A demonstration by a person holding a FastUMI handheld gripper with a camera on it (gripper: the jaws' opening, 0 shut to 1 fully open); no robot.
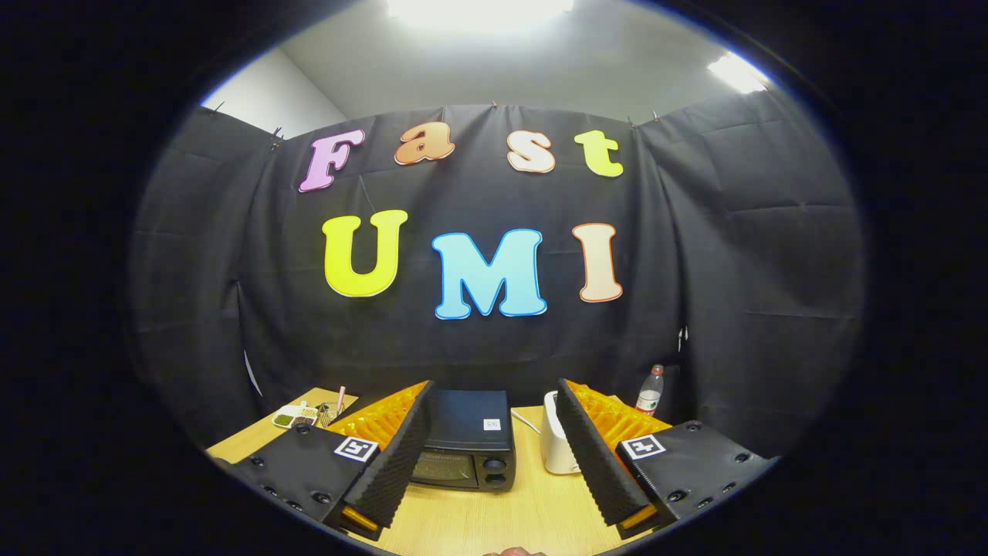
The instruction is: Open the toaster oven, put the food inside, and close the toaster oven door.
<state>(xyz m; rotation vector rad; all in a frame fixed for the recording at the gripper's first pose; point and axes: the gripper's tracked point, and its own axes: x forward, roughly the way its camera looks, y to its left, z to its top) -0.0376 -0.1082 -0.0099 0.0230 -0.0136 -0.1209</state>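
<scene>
A black toaster oven (468, 440) stands on the wooden table (502, 517), straight ahead and beyond my fingers, with its glass door shut and two knobs on its right side. My gripper (494, 440) is held high above the table and is open, with nothing between its fingers. A small plate of food (293, 417) lies far off to the left of the oven, past my left finger (401, 455).
A white appliance (557, 444) stands just right of the oven, partly behind my right finger (594, 455), with a white cable beside it. A plastic water bottle (651, 391) stands at the back right. A pink-handled utensil (338, 403) lies near the plate.
</scene>
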